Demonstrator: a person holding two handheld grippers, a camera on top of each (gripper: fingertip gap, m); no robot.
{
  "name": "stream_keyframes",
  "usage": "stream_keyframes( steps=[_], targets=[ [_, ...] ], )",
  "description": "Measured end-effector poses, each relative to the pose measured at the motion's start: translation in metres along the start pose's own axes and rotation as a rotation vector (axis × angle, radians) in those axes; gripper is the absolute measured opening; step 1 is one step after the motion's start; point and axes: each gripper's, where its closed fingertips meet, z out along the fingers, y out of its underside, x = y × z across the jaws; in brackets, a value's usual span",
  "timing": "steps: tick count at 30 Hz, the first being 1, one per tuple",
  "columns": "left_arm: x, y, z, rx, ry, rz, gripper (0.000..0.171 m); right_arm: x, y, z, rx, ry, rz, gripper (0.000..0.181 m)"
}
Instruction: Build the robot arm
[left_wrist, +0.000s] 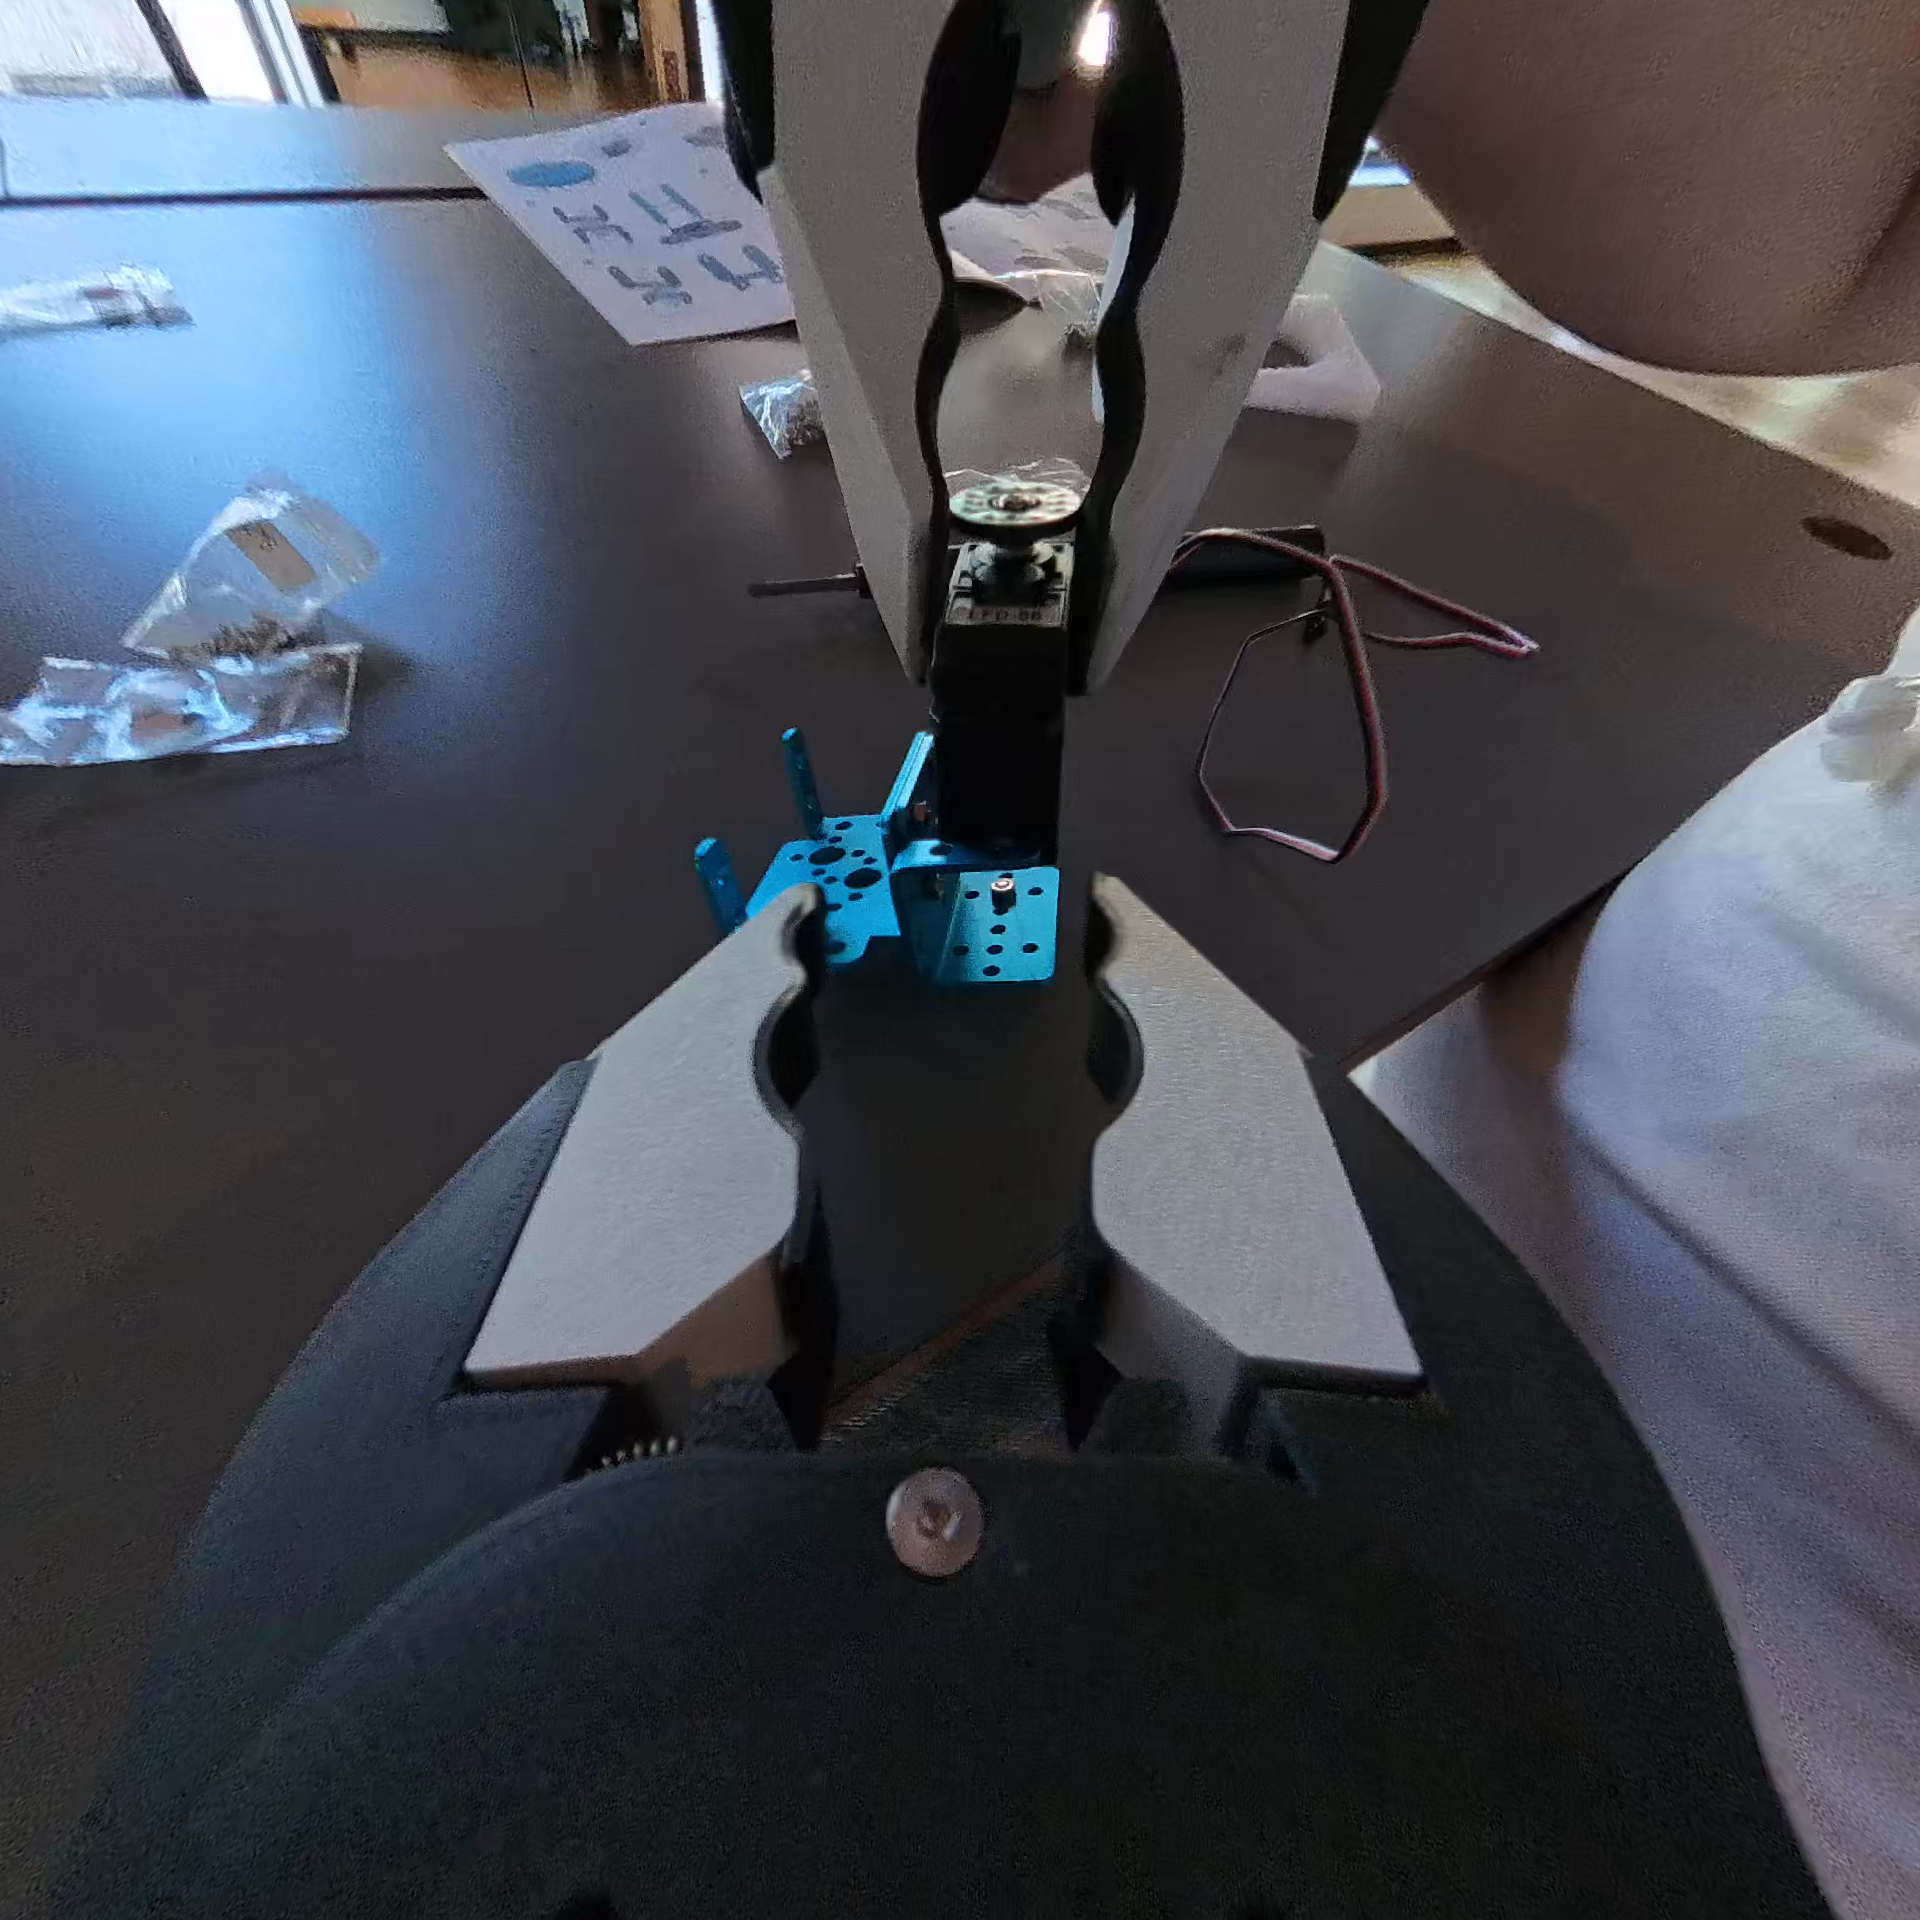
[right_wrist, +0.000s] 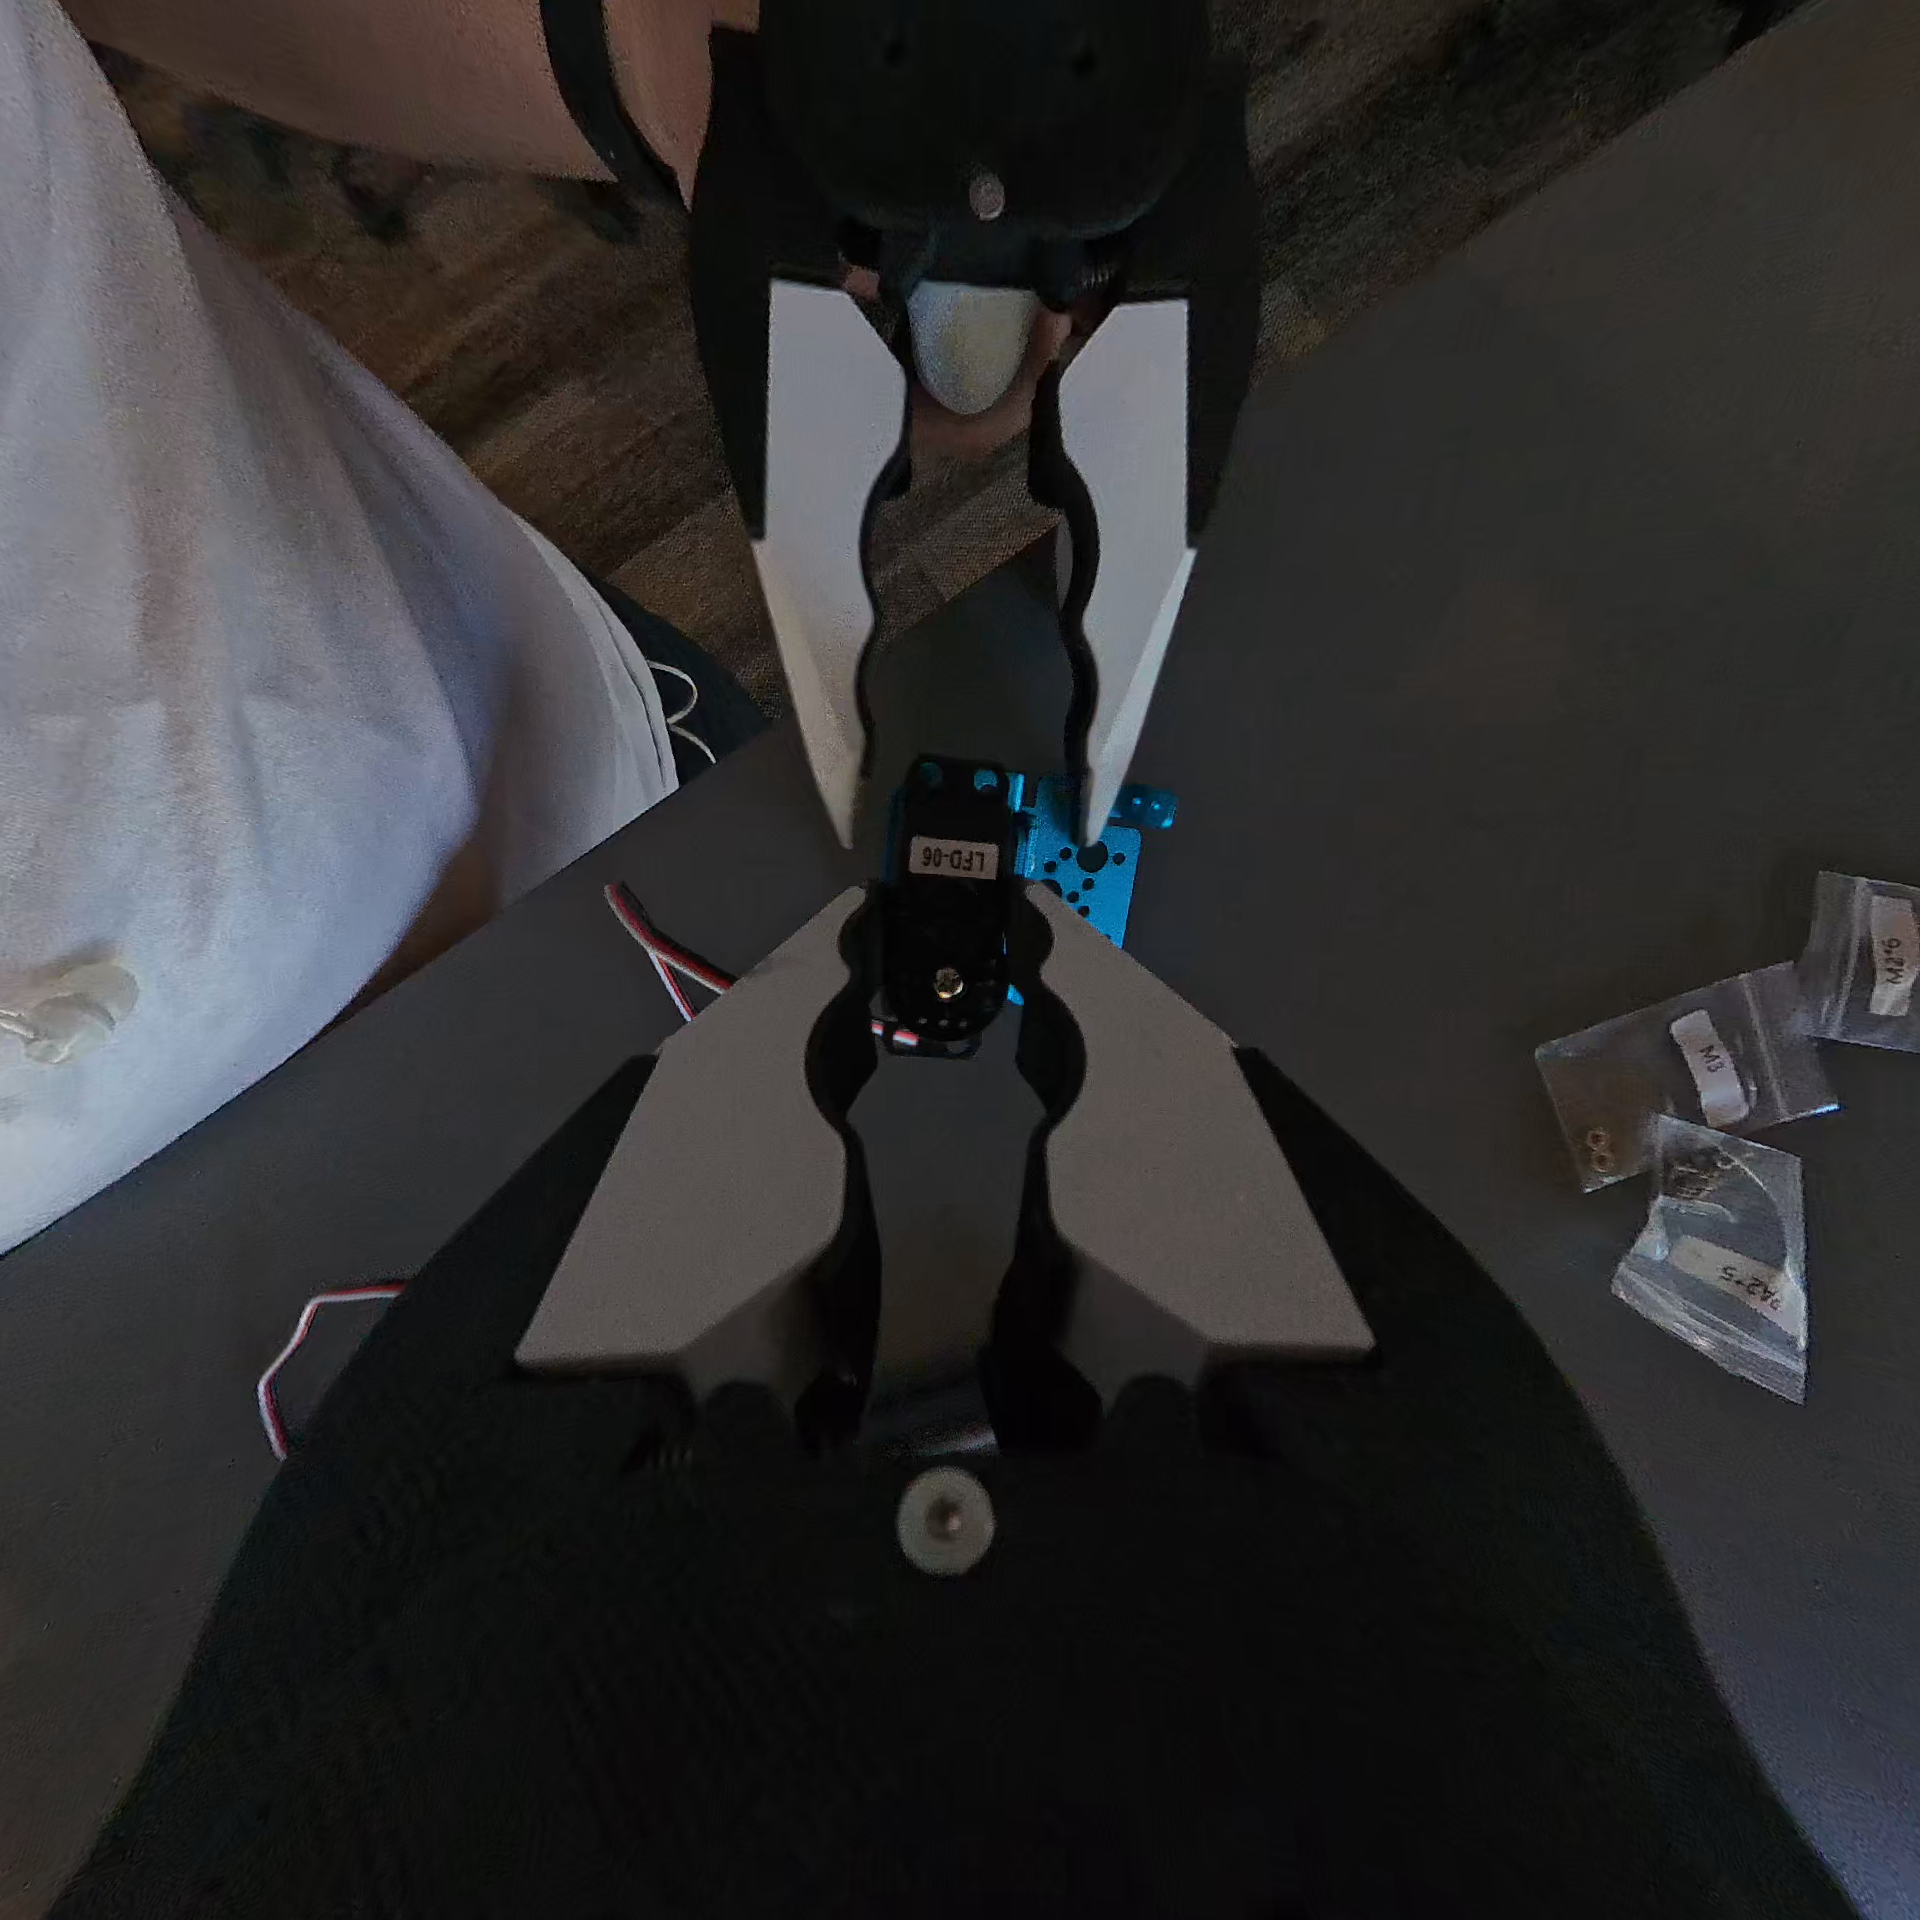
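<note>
A black servo (right_wrist: 940, 914) with a round metal horn (left_wrist: 1003, 506) on top stands upright on a blue perforated metal bracket (left_wrist: 966, 925) on the dark table (left_wrist: 468, 883). My right gripper (right_wrist: 945, 925) is shut on the servo's body; in the left wrist view it (left_wrist: 1000, 665) reaches down from above. My left gripper (left_wrist: 951, 909) is open, with its tips on either side of the bracket, close to it, and holding nothing. In the right wrist view it (right_wrist: 968, 826) comes in from the far side, over the bracket (right_wrist: 1081, 873).
The servo's red, white and black wire (left_wrist: 1351, 707) loops on the table to the right. Clear bags of small hardware (left_wrist: 208, 644) (right_wrist: 1704, 1143) lie to one side. A printed sheet (left_wrist: 644, 229) lies farther back. A person's white shirt (right_wrist: 208, 623) is at the table edge. My two grippers' fingertips are within a few centimetres of each other.
</note>
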Motion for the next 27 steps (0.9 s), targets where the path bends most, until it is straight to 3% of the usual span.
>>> stream_keyframes(
  steps=[3, 9, 15, 18, 27],
  targets=[
    [-0.006, 0.003, 0.003, -0.031, -0.029, 0.089, 0.022, 0.000, -0.003, 0.001, 0.019, 0.020, -0.002, 0.023],
    [-0.001, 0.003, 0.003, -0.025, 0.012, 0.132, 0.010, -0.005, -0.005, 0.002, 0.013, 0.030, 0.002, 0.022],
    [-0.001, 0.004, 0.006, -0.040, 0.002, 0.132, 0.009, -0.015, -0.007, 0.000, 0.038, -0.102, 0.163, 0.022],
    [-0.001, 0.003, 0.005, -0.026, 0.004, 0.131, 0.009, -0.013, -0.001, 0.002, 0.021, -0.059, 0.149, 0.022],
    [0.003, 0.004, 0.002, -0.015, 0.058, 0.152, 0.008, -0.015, -0.004, 0.013, 0.189, -0.061, 0.137, 0.022]
  ],
)
